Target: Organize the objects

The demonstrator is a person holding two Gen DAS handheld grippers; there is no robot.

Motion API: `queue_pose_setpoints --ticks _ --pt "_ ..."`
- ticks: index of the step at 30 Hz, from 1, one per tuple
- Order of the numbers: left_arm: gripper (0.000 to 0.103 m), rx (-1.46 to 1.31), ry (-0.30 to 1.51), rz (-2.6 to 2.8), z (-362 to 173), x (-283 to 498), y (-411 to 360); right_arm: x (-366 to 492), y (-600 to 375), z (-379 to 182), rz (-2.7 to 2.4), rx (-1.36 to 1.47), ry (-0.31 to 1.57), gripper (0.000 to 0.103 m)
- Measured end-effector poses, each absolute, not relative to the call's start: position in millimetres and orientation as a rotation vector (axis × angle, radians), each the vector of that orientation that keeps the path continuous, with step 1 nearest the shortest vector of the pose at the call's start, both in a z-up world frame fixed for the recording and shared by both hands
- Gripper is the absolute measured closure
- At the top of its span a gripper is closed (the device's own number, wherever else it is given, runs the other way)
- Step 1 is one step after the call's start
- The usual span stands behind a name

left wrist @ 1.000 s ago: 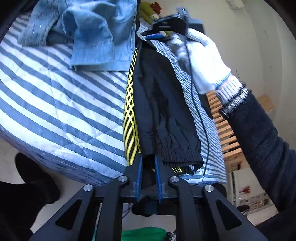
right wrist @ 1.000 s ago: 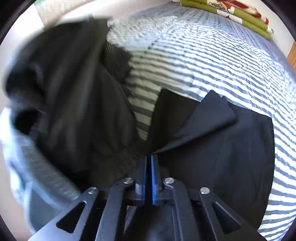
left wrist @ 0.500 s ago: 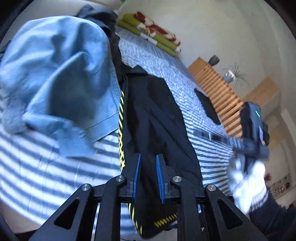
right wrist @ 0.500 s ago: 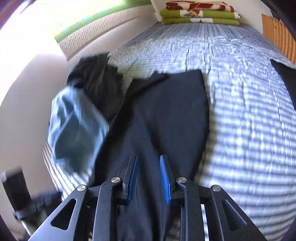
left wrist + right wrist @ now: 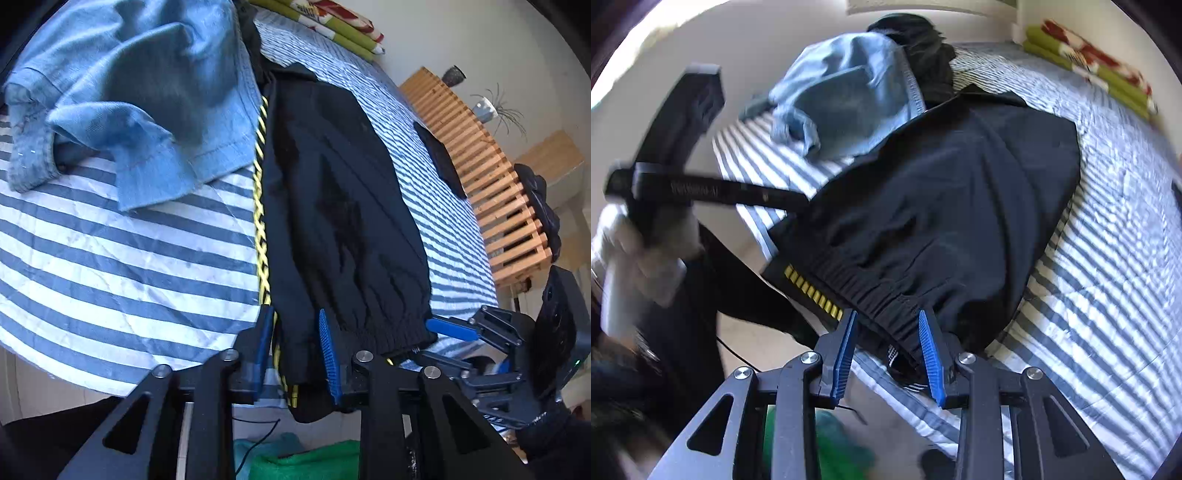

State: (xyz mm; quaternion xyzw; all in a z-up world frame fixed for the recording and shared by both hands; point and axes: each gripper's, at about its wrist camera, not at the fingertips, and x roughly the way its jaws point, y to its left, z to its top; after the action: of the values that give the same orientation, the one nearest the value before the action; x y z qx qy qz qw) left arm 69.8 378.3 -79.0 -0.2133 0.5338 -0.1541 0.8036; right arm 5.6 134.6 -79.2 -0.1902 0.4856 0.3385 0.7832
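Black track pants (image 5: 343,192) with a yellow patterned side stripe lie flat along the striped bed (image 5: 122,258), cuffs hanging over the near edge. My left gripper (image 5: 295,343) is open, its blue pads on either side of the left cuff. My right gripper (image 5: 888,345) is open at the elastic cuff of the pants (image 5: 945,206), and it also shows in the left wrist view (image 5: 443,332) at the right cuff. Neither grips the cloth.
Light blue jeans (image 5: 147,85) lie crumpled left of the pants, over a dark garment (image 5: 923,48). Folded green and red bedding (image 5: 332,26) sits at the far end. A wooden slatted frame (image 5: 491,177) runs along the right. A green cloth (image 5: 306,461) lies on the floor below.
Both grippers let go of the black pants, which now lie flat on the bed. Both opened wider and moved to the cuffs at the bed's near edge.
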Motion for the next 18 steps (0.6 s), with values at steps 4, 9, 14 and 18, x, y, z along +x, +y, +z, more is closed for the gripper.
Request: queue_pose_setpoints --ticks 4,9,14,18 --pt "0.093 -0.437 1.174 -0.322 -88.0 75.2 375.7 -1.0 136.9 -85.6 0.713 -0.476 1.034 0.072" --pt "0.069 -0.498 1.172 -0.253 -93.4 74.4 386.0 -2.4 139.6 -92.8 0.678 -0.567 1.02 0.072" --pt "0.095 -0.481 1.173 -0.296 -94.3 77.0 376.1 -2.3 142.2 -100.3 0.663 -0.59 1.027 0.072" --pt "0.098 -0.442 1.155 -0.292 -81.7 71.2 372.4 -1.4 137.9 -95.2 0.678 -0.557 1.031 0.092"
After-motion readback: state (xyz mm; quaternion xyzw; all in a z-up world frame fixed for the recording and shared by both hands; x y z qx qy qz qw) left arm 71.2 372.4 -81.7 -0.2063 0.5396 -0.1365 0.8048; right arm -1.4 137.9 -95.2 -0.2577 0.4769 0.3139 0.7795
